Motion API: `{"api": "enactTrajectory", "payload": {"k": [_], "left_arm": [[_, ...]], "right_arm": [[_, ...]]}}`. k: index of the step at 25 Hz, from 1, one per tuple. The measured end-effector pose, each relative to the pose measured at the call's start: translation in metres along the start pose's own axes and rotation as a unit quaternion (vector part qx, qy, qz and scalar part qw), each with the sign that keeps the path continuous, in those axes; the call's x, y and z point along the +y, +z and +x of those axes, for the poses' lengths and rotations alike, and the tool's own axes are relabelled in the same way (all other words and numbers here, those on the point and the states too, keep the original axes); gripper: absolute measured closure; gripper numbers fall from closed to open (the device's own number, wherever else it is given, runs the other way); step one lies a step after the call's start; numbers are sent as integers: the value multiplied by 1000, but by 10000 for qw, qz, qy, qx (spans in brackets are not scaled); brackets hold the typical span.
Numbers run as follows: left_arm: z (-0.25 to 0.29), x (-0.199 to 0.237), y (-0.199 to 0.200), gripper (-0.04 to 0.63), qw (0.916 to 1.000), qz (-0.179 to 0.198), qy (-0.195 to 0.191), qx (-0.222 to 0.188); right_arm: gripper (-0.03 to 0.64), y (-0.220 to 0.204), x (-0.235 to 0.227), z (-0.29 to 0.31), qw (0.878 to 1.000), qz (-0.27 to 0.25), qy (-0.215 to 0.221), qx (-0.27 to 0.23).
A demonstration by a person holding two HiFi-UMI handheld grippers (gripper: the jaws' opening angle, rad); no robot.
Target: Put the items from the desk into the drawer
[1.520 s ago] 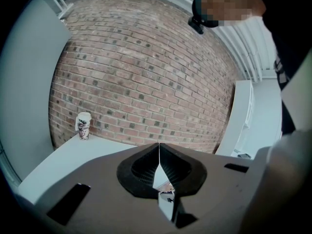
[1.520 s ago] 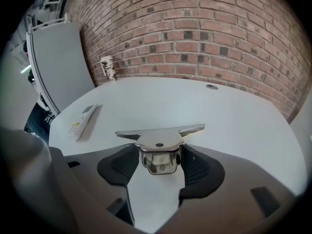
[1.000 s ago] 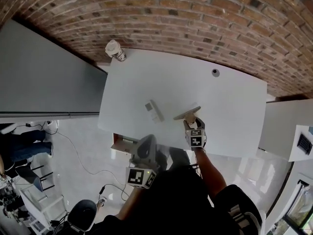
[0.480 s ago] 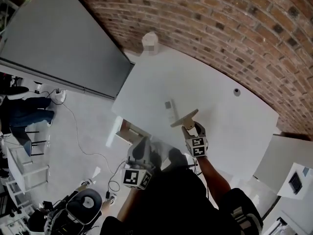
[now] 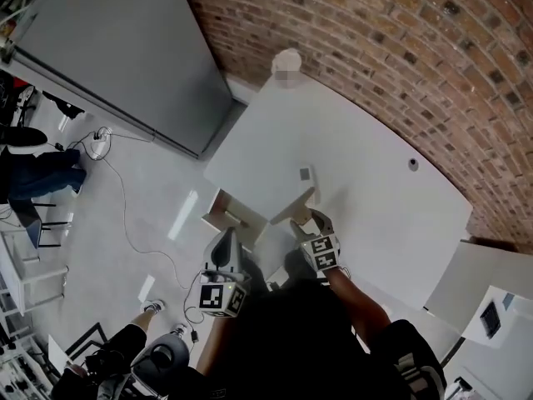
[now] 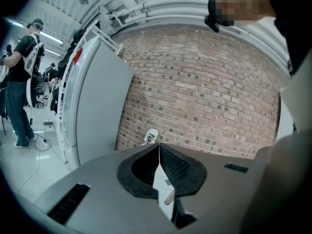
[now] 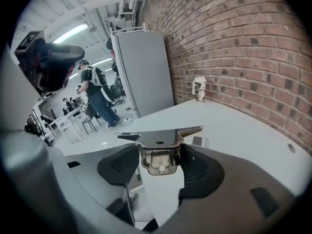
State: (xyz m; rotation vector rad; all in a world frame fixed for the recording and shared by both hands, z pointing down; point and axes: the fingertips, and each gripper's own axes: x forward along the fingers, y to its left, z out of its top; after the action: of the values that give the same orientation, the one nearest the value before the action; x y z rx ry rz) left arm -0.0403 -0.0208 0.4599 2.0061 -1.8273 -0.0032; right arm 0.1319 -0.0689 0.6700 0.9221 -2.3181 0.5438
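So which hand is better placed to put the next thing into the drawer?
Right. The right gripper grips a flat metal tool and hangs just beside the open drawer. The left gripper is shut with nothing in it.

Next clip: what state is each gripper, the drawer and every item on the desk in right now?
Left gripper: shut, nothing between its jaws.
Right gripper: shut on the metal tool.
Drawer: open.
Small grey item: lying flat on the desk.
Paper cup: upright at the desk's far corner.
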Motion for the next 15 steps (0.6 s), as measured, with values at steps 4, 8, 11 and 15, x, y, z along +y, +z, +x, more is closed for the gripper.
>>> {"api": "enactTrajectory", "payload": {"k": [4, 8, 11, 15], "left_arm": [[-13, 36, 3, 591, 10000, -21, -13, -48], [-23, 71, -1, 591, 9999, -160, -18, -7], [-30, 94, -5, 591, 9997, -208, -79, 66], [-33, 120, -7, 589, 9995, -223, -214, 99]], "right_arm": [[357, 7, 42, 13, 9998, 76, 156, 35], [357, 13, 82, 29, 9996, -34, 255, 90], [357, 15, 110, 41, 9994, -67, 326, 113], [357, 11, 143, 59, 9990, -68, 402, 200]]}}
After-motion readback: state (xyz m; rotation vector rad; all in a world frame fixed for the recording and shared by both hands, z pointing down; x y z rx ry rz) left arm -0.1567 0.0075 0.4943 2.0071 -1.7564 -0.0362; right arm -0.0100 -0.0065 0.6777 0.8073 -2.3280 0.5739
